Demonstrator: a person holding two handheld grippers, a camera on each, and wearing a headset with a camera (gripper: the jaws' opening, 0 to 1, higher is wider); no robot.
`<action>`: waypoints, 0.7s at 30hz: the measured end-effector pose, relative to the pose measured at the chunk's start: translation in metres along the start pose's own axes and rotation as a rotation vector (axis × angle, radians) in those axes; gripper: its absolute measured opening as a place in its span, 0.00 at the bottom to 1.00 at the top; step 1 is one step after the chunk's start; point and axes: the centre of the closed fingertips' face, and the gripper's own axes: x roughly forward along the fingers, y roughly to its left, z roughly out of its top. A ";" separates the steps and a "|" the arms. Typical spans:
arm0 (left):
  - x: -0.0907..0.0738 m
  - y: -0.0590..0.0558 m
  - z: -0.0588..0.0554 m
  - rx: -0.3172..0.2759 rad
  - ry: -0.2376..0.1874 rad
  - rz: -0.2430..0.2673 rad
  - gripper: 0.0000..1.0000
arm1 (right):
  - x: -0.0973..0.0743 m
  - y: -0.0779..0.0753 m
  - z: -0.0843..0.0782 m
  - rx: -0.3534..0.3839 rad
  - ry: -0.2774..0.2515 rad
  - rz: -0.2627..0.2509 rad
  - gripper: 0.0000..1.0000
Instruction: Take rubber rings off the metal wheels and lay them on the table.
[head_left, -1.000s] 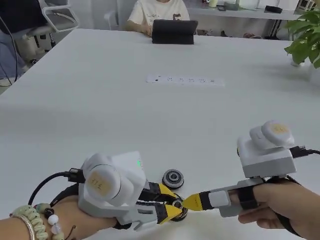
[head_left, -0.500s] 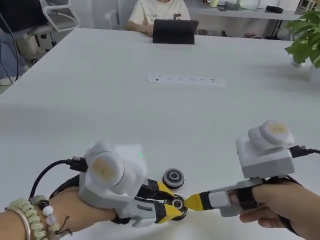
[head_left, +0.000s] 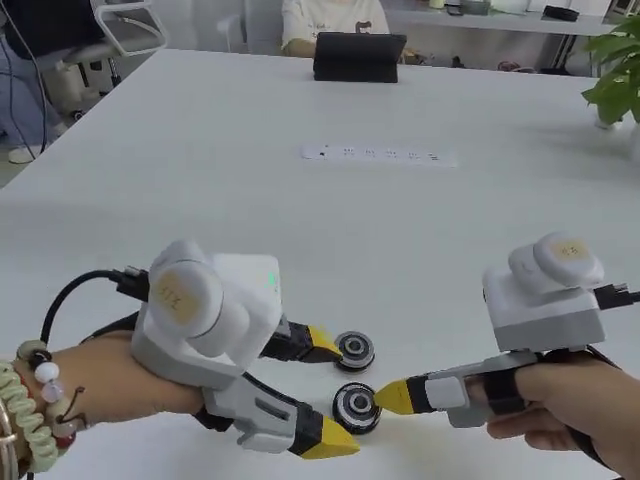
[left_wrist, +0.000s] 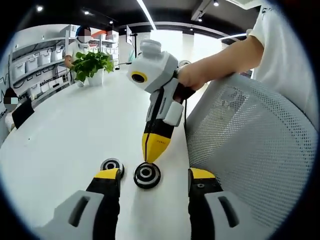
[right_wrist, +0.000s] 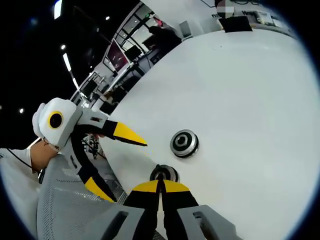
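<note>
Two small metal wheels with black rubber rings lie near the table's front edge. The nearer wheel (head_left: 355, 405) (left_wrist: 147, 175) (right_wrist: 164, 173) lies flat between the spread jaws of my left gripper (head_left: 332, 392) (left_wrist: 152, 176), which is open and not touching it. My right gripper (head_left: 385, 397) (right_wrist: 161, 183) is shut, its yellow tip pressed against this wheel's rim; whether it pinches the ring I cannot tell. The other wheel (head_left: 355, 349) (left_wrist: 112, 166) (right_wrist: 184, 143) rests a little farther off, beside the left gripper's far jaw.
A white power strip (head_left: 380, 154) lies mid-table. At the far edge a person sits behind a black laptop (head_left: 360, 57). A potted plant (head_left: 615, 80) stands at the right. A mesh chair back (left_wrist: 250, 150) is close behind the right gripper.
My left gripper, earlier shut on the nearer wheel, has opened its jaws wide and let it go. The right gripper's tip stays at the wheel's rim.
</note>
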 end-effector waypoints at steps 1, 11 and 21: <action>-0.003 -0.001 0.002 0.009 0.001 -0.006 0.57 | 0.000 0.001 0.001 -0.001 -0.002 0.002 0.00; -0.048 -0.001 0.010 0.027 -0.018 0.011 0.69 | -0.004 0.008 0.004 -0.020 -0.018 0.000 0.00; -0.098 0.011 0.003 -0.049 -0.061 0.152 0.78 | -0.006 0.013 0.011 -0.031 -0.037 0.015 0.00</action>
